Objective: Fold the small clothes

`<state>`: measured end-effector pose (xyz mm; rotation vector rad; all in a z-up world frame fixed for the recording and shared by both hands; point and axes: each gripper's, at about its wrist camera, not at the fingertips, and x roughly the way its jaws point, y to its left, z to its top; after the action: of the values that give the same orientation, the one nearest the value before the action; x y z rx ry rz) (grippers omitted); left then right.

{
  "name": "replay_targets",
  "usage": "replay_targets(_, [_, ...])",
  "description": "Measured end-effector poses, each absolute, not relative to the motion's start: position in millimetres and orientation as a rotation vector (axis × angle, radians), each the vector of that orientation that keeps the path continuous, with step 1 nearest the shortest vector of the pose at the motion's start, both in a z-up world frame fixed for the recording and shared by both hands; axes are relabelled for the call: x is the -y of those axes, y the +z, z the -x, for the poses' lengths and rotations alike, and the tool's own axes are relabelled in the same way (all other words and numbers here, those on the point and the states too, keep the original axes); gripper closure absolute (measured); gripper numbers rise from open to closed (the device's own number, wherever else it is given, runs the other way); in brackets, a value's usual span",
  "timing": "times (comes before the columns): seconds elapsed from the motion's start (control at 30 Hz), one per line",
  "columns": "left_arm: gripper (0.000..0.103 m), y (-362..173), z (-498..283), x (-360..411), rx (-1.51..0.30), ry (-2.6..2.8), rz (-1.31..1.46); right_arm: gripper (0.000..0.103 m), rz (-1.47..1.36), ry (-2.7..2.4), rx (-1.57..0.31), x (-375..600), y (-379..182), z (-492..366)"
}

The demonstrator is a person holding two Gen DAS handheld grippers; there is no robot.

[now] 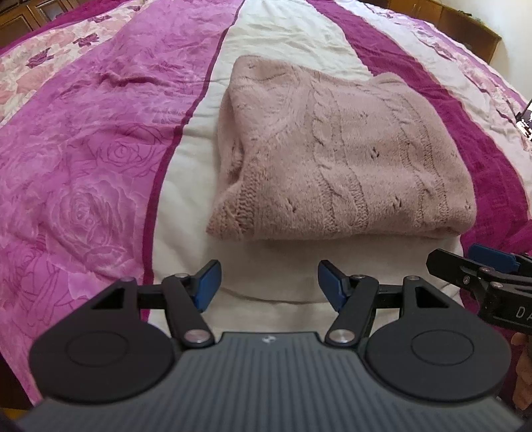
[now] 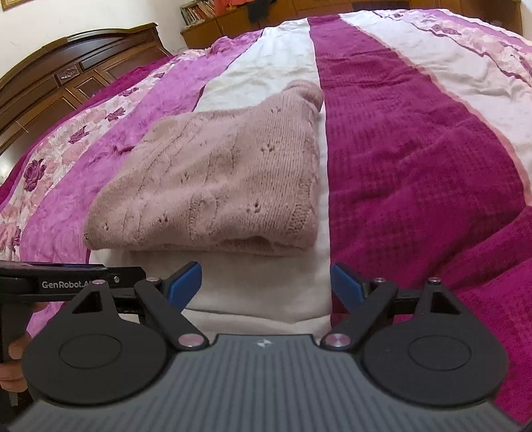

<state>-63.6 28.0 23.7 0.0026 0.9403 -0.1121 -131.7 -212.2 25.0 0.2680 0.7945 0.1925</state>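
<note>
A pale pink cable-knit sweater (image 1: 335,156) lies folded into a thick rectangle on the white stripe of the bedspread; in the right wrist view the sweater (image 2: 216,186) sits ahead and a little left. My left gripper (image 1: 268,285) hovers open just short of its near edge, nothing between the blue pads. My right gripper (image 2: 266,287) is open too, near the same edge with empty jaws. Each gripper shows at the edge of the other's view: the right gripper (image 1: 478,269) at the right, the left gripper (image 2: 73,282) at the left.
The bedspread (image 1: 86,159) has pink rose-print, white and dark magenta stripes (image 2: 415,172). A carved wooden headboard (image 2: 66,79) stands at the far left, with wooden cabinets and books (image 2: 199,13) behind the bed. A hand (image 2: 13,359) holds the left gripper's handle.
</note>
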Motion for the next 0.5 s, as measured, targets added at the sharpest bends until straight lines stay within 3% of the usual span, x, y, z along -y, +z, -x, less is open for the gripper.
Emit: replay_targets(0.5, [0.037, 20.6, 63.9, -26.9, -0.941, -0.104, -0.023, 0.014, -0.263, 0.195, -0.815, 211.0, 22.2, 127.1])
